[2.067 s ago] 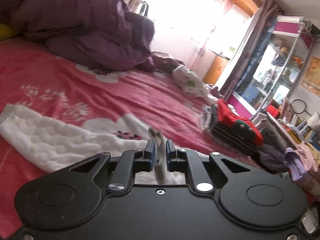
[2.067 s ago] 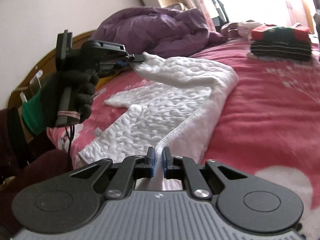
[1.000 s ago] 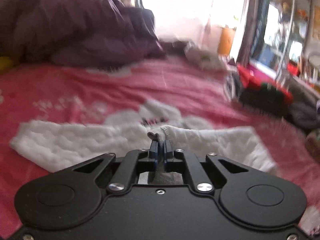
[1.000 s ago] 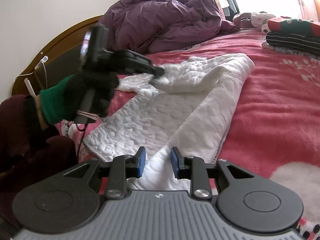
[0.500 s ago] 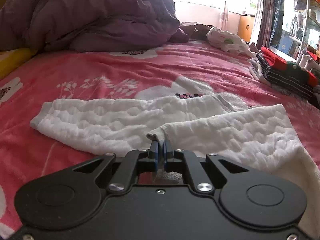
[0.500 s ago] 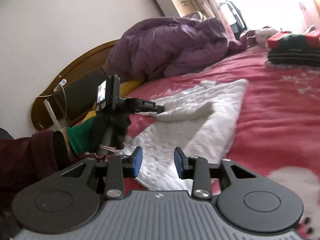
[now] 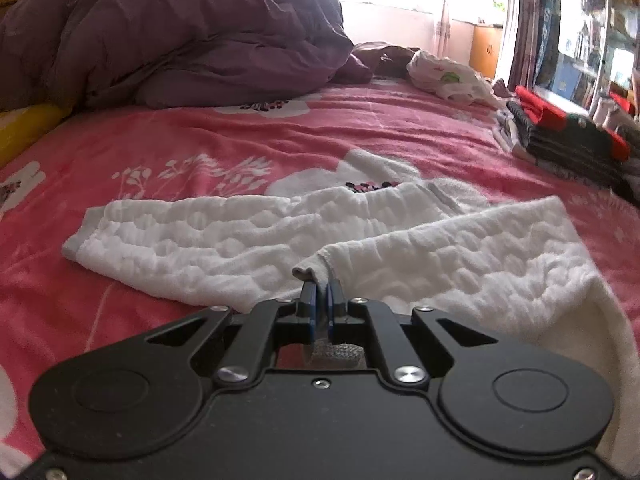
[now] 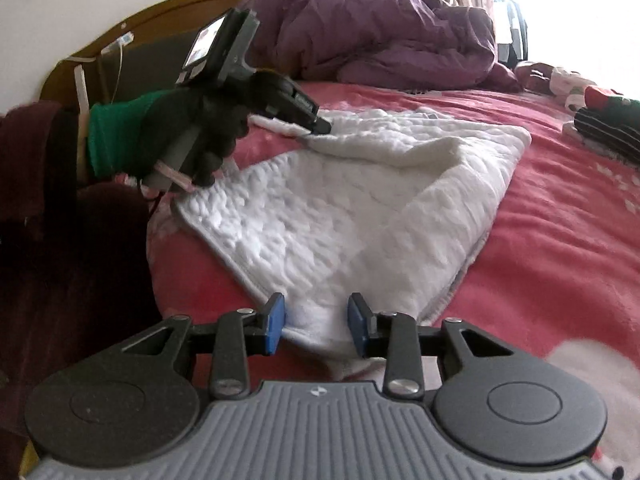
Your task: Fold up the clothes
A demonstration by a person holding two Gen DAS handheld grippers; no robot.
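Note:
A white quilted garment [image 7: 200, 236] lies spread on the pink flowered bedspread [image 7: 320, 128], one sleeve stretched to the left. My left gripper [image 7: 320, 292] is shut on a grey-edged cuff of the other part, which is folded over the body [image 7: 460, 252]. The right wrist view shows that left gripper [image 8: 320, 125] low over the garment [image 8: 340, 216], held by a black-gloved hand [image 8: 192, 132] with a green cuff. My right gripper [image 8: 316, 320] stands open just above the garment's near hem, and its pads do not press the cloth.
A crumpled purple duvet [image 7: 180, 32] fills the head of the bed by the wooden headboard [image 8: 120, 40]. A stack of folded striped and red clothes [image 7: 568, 140] sits at the far right edge. Beyond it lie a white bundle [image 7: 444, 72] and glass shelves [image 7: 592, 40].
My right gripper let go of the hem, opened and rolled. My left gripper carried the cuff across and down over the spread garment, still shut on it.

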